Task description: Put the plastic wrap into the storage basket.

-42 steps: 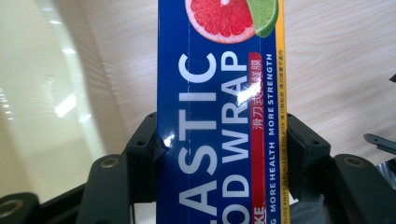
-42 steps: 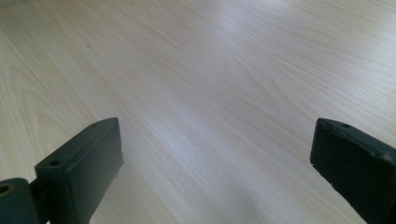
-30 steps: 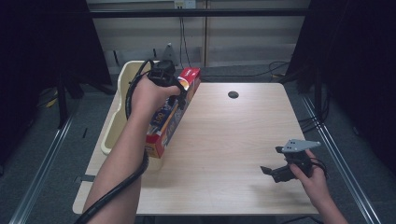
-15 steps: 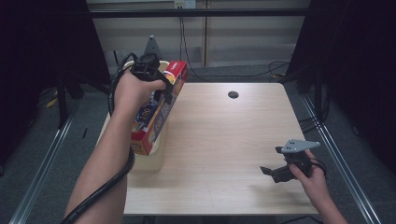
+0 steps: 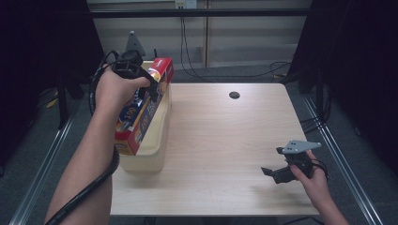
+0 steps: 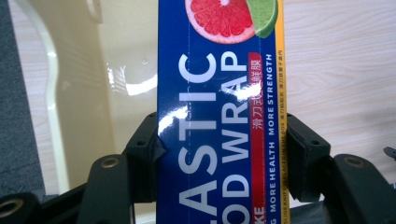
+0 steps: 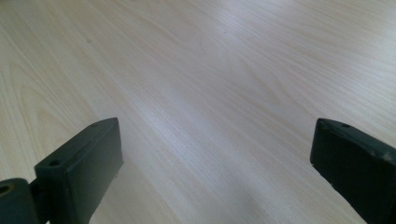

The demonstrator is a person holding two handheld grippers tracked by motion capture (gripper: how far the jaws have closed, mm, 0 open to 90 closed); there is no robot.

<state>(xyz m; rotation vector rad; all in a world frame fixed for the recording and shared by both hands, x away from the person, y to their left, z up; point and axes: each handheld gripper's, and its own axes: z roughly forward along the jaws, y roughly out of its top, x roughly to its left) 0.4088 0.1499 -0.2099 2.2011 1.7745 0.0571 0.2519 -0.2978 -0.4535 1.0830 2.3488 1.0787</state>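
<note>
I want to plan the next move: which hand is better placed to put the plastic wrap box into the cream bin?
Left. The left gripper already clamps the plastic wrap box, tilted over the cream bin. The right gripper rests far away, jaws open above bare table.

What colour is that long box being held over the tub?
Mostly dark blue with white lettering, plus red ends: the plastic wrap box, clearest in the left gripper view.

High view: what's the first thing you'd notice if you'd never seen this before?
The bright blue and red plastic wrap box stands out first, clamped in the left gripper and held tilted above the cream bin at the table's left edge. In the left gripper view its big white letters and a grapefruit picture show up close. Over on the right, the right gripper waits open, low over bare wooden table.
</note>
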